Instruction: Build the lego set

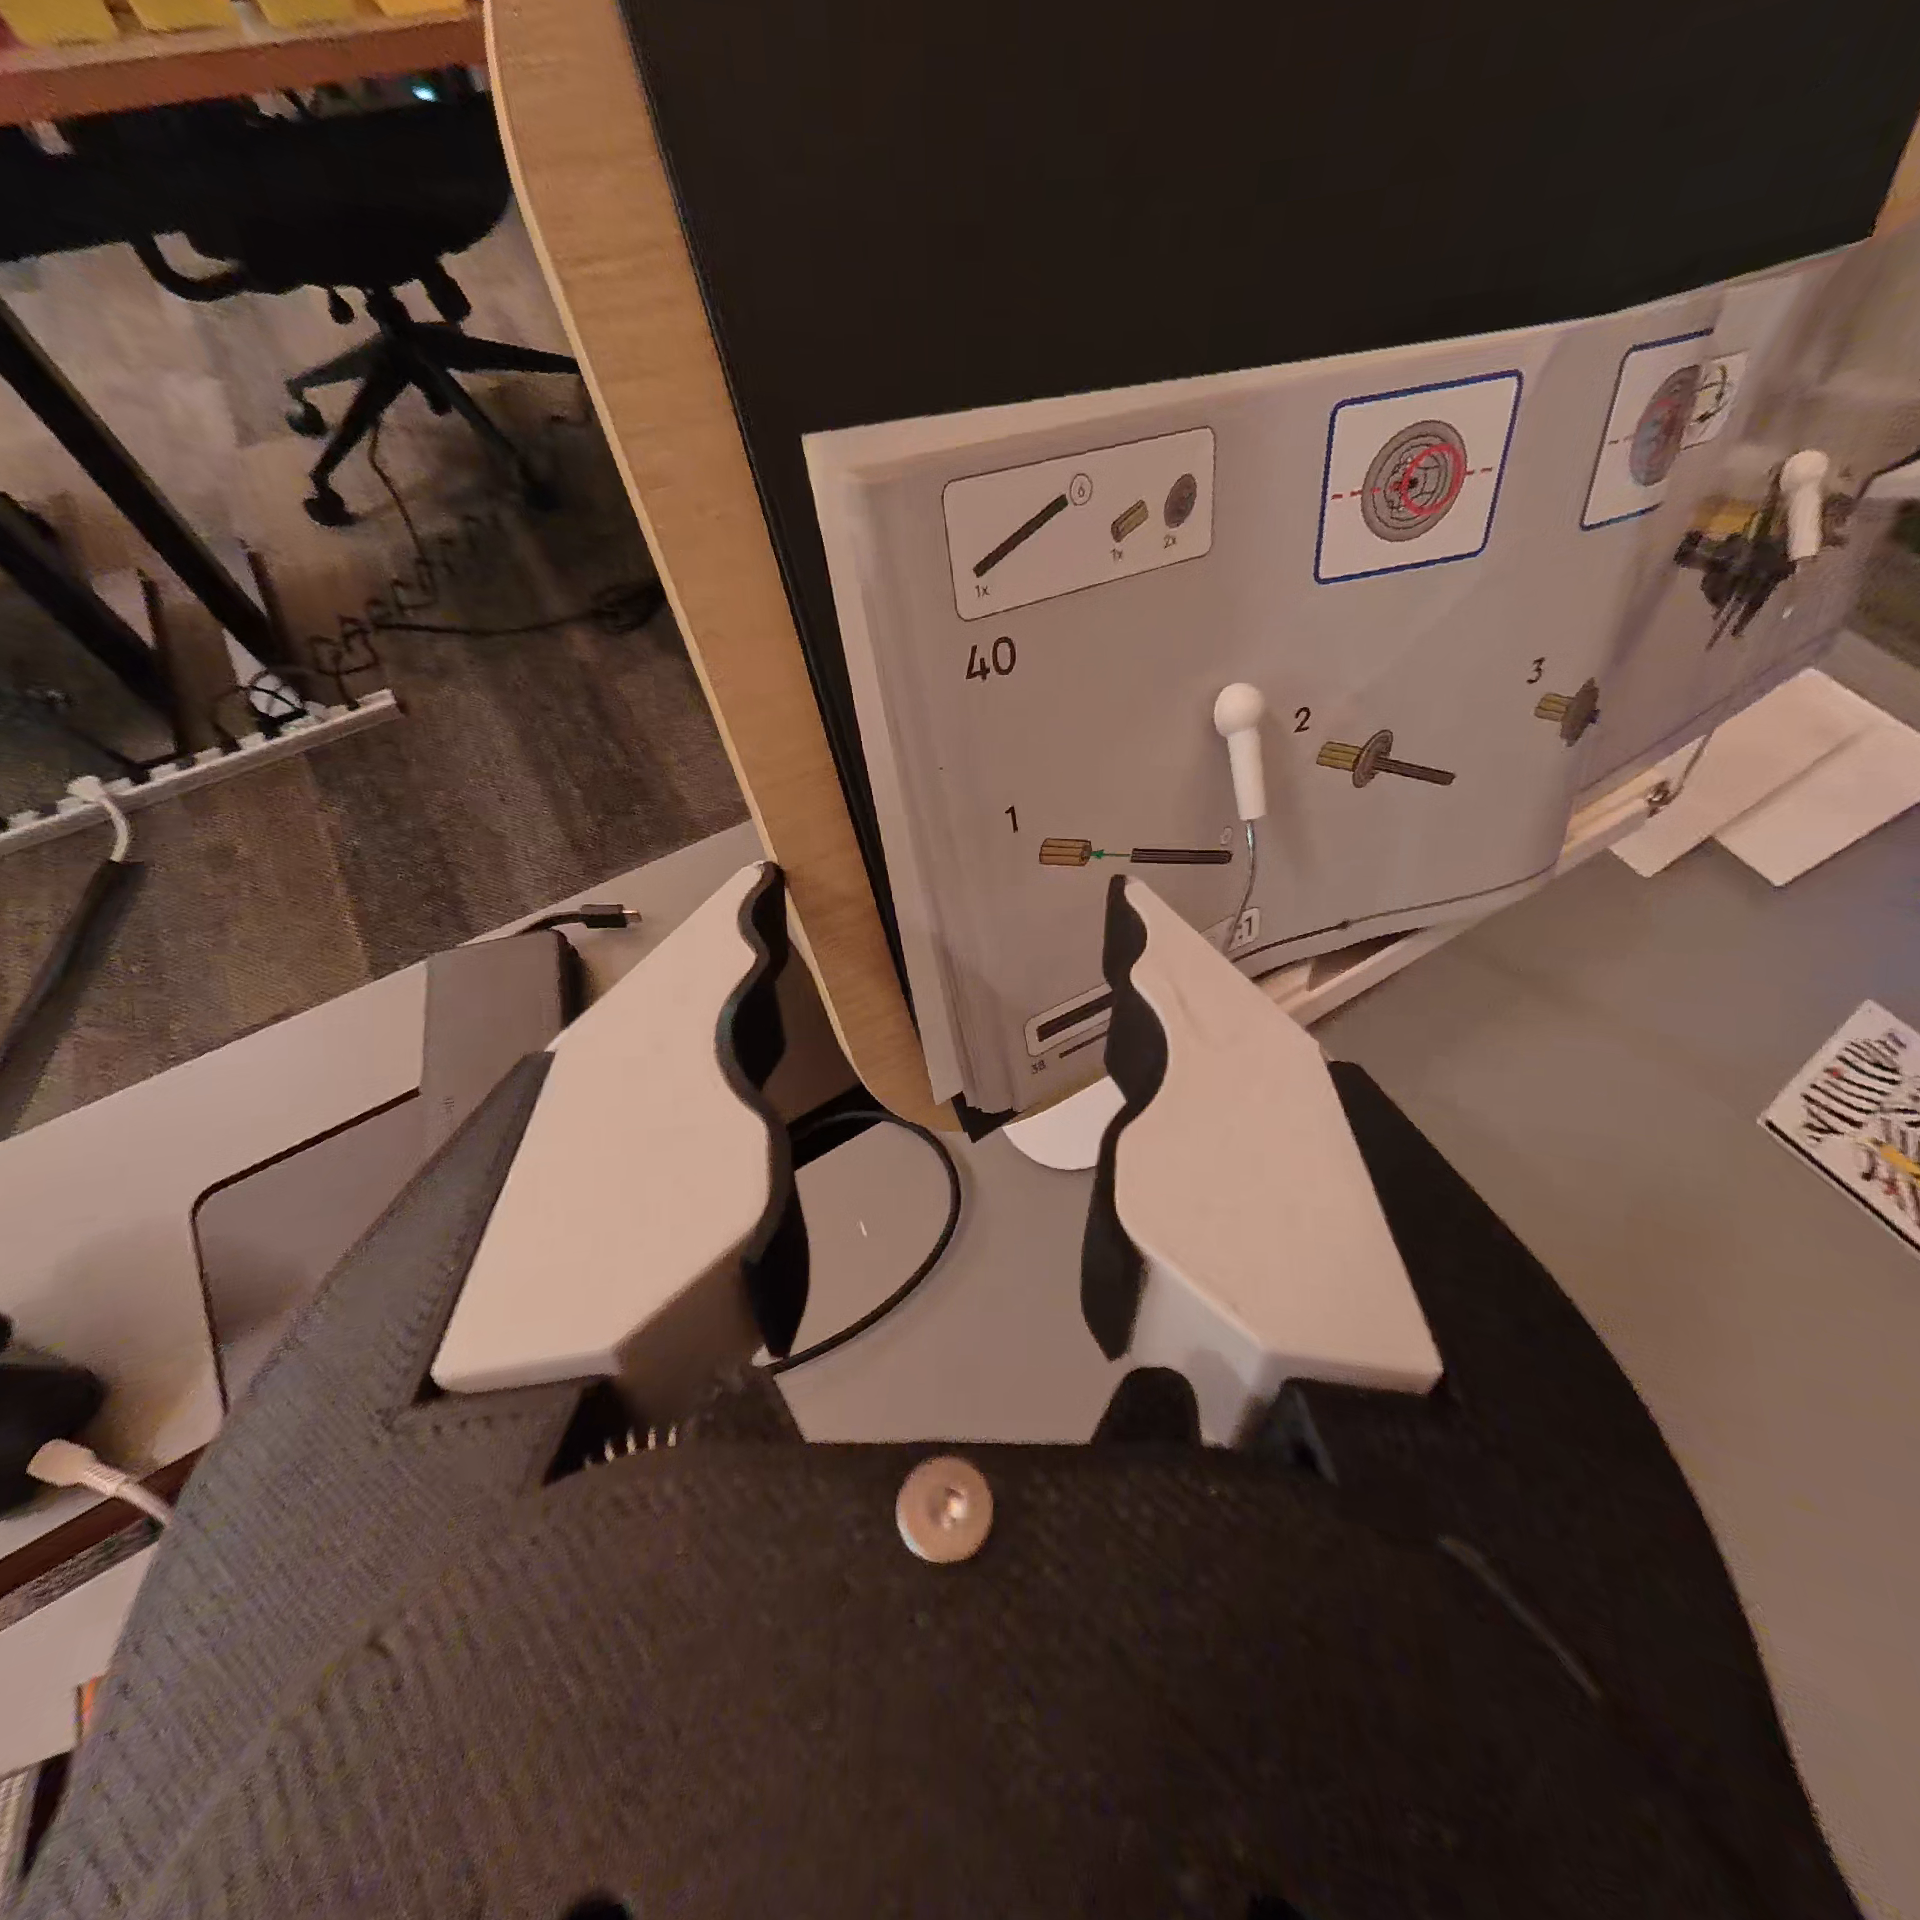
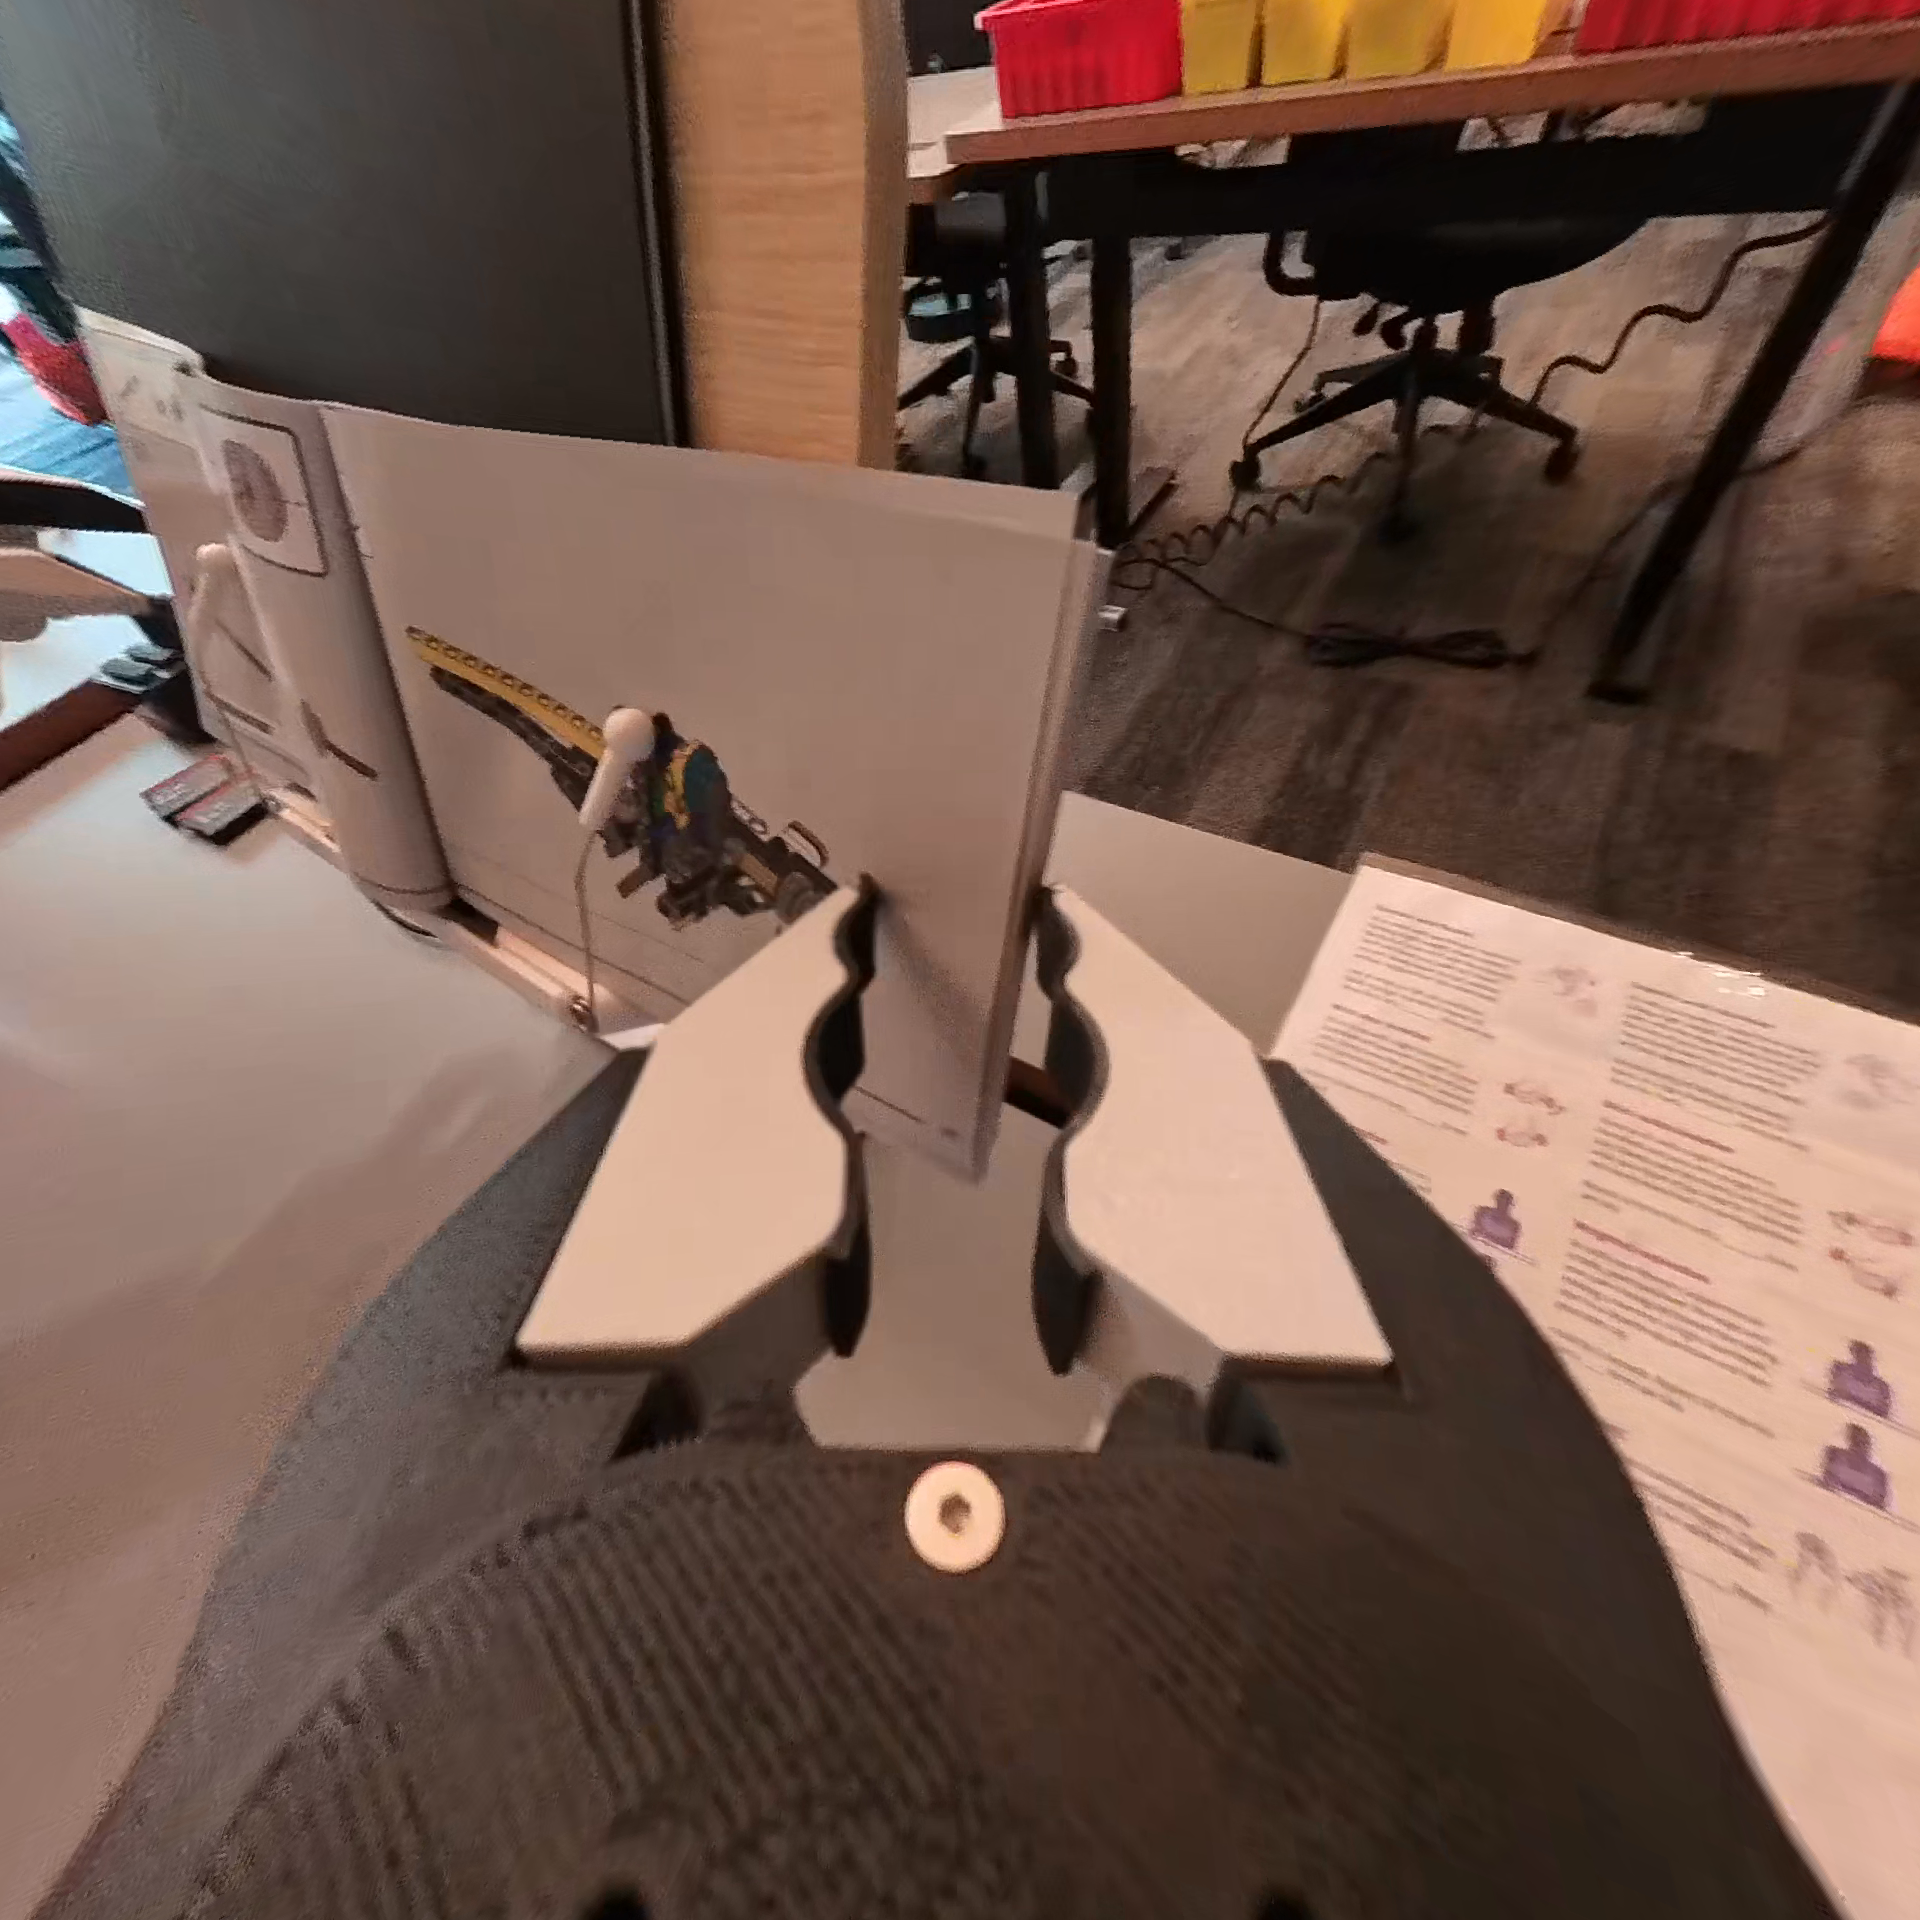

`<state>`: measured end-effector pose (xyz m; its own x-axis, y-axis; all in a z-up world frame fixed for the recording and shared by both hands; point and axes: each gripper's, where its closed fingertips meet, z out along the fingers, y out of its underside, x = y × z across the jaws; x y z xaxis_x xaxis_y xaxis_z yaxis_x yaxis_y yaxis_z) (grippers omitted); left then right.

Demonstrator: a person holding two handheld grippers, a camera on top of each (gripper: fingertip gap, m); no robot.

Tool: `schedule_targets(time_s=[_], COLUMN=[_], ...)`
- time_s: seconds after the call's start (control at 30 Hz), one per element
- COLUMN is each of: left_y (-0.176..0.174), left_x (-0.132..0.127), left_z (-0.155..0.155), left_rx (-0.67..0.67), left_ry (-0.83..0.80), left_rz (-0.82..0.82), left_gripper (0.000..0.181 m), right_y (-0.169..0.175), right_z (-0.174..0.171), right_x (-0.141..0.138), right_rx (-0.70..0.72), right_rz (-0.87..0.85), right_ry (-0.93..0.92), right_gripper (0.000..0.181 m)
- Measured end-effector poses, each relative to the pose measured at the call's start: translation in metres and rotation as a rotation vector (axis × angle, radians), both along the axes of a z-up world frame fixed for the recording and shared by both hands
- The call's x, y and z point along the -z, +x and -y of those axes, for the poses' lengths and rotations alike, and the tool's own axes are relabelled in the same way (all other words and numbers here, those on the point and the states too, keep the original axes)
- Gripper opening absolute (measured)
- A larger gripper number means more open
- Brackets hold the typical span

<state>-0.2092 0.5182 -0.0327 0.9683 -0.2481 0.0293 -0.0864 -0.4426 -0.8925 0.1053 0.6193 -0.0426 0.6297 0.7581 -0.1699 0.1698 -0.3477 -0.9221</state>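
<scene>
Grey instruction booklet [image 2: 727,644] propped at 12 o'clock; right tool [image 2: 951,914] spread around page edge; left tool [image 1: 940,894] spread, empty; no bricks visible, building pending.

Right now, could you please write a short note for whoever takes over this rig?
Left gripper: open, empty, facing the left page of the instruction booklet.
Right gripper: open, straddling the booklet's right page edge, not clamped.
The booklet stands open on a holder with white-tipped clips on the grey desk.
No loose bricks or model in view, so progress cannot be judged.
Left: probably turn the page, then find the parts.
</scene>
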Motion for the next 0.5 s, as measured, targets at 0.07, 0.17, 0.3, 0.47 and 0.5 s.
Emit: schedule_targets(time_s=[0.07,0.17,0.3,0.47,0.5], left_y=[0.0,0.01,0.009,0.012,0.011], left_x=[0.002,0.01,0.013,0.02,0.023], left_z=[0.002,0.008,0.009,0.014,0.015], left_rx=[-0.005,0.037,0.019,0.02,0.017], left_ry=[0.008,-0.007,0.02,-0.005,-0.01], left_rz=[-0.031,-0.036,-0.076,-0.003,-0.011], left_gripper=[0.058,0.044,0.043,0.046,0.045], right_y=[0.006,0.008,0.004,0.003,0.003], right_z=[0.001,0.009,0.018,0.02,0.02], right_x=[-0.002,-0.008,-0.011,-0.011,-0.011], right_rx=[0.011,-0.001,-0.047,-0.092,-0.097], right_rz=[0.031,0.051,0.043,0.017,0.011], right_ry=[0.051,0.145,0.156,0.135,0.131], right_gripper=[0.017,0.006,0.001,0.0,0.001])
